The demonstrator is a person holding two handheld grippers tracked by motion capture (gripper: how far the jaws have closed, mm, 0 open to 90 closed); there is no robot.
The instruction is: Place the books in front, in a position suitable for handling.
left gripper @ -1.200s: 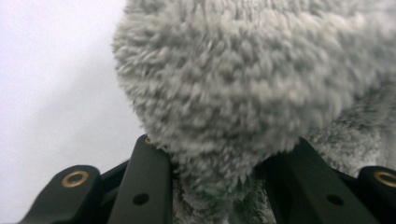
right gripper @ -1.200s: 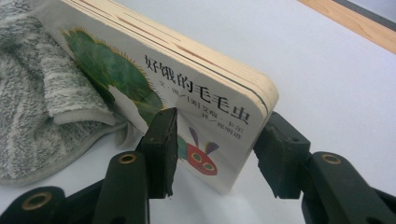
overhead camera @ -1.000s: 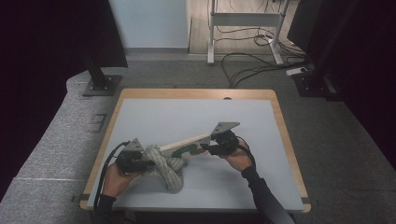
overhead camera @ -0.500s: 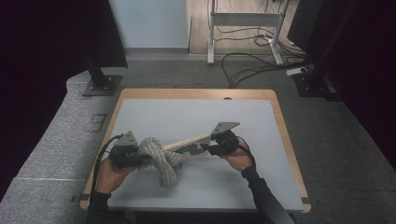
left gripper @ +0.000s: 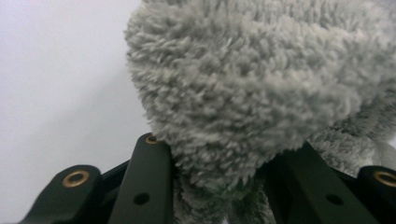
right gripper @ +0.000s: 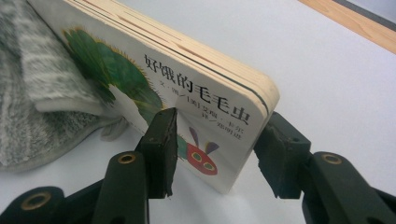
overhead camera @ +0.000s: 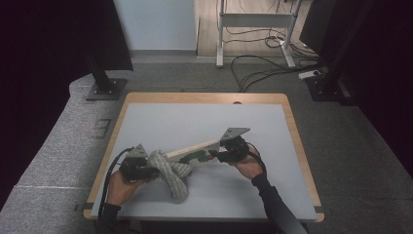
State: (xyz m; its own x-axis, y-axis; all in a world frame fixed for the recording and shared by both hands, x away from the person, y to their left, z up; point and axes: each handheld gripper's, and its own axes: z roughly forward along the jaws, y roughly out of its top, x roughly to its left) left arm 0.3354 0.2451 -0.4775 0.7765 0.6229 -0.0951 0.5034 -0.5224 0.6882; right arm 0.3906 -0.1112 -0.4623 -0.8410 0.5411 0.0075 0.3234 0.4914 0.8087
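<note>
hidden: book far end under towel | cut off: towel top, left gripper view

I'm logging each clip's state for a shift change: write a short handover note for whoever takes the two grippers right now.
Left gripper: shut on the grey fluffy cloth, low at the table's near left.
Right gripper: shut on the board book, clamping its corner across the thickness; the book is tilted, its far end against the cloth.
Done: both things are gripped and brought together.
Left: it looks as if the cloth is meant to wipe or wrap the book; part of it already overlaps the cover. Carry on from there, keeping the book steady.
</note>
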